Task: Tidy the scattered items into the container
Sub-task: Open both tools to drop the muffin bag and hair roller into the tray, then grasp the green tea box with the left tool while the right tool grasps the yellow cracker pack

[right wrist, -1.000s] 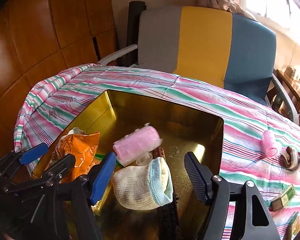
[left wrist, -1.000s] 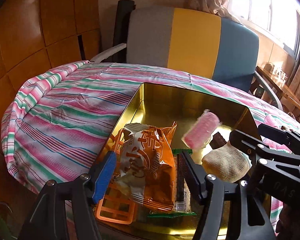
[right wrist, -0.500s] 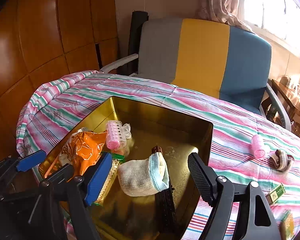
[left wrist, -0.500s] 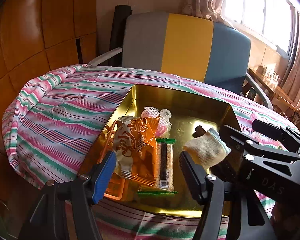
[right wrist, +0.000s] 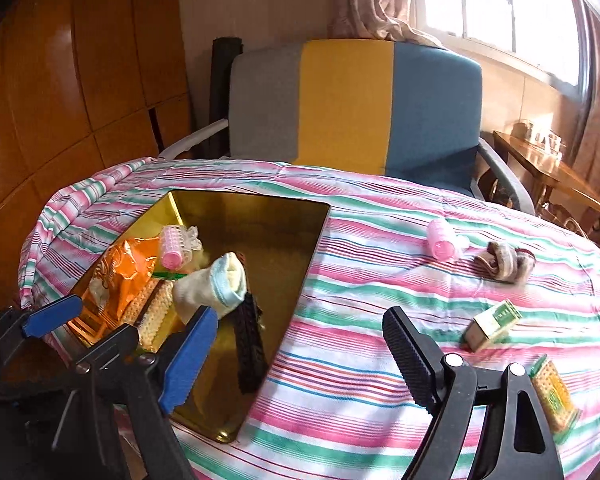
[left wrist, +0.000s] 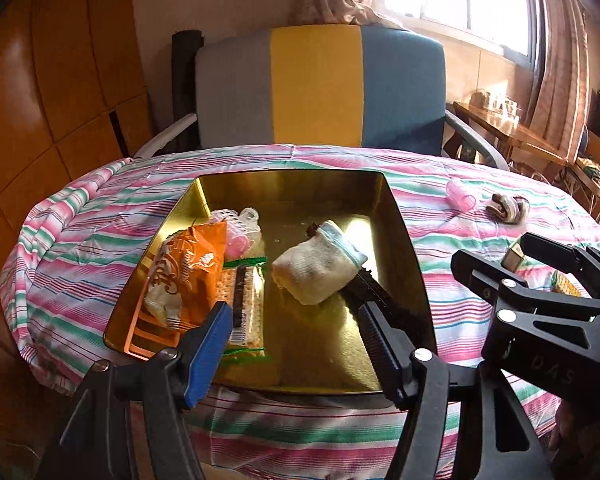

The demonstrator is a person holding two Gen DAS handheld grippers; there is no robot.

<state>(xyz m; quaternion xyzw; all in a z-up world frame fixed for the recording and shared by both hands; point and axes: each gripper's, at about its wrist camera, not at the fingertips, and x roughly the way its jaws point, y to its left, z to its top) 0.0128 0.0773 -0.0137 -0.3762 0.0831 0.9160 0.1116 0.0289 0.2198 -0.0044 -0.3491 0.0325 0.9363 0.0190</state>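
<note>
The gold tin holds an orange snack bag, a cracker pack, a pink hair roller, a cream sock and a black comb. My left gripper hangs open over the tin's near edge with nothing between its fingers. My right gripper is opening, empty, above the tin's right rim. On the cloth to the right lie another pink roller, a rolled striped sock, a small green box and a cracker pack.
The round table wears a striped pink and green cloth. A grey, yellow and blue armchair stands behind it. Wooden wall panels close the left side, and a low wooden table sits at the far right.
The pink roller dropped from the air into the tin beside the orange bag. Both grippers drew back from the tin. The right gripper swung right and its jaws widened.
</note>
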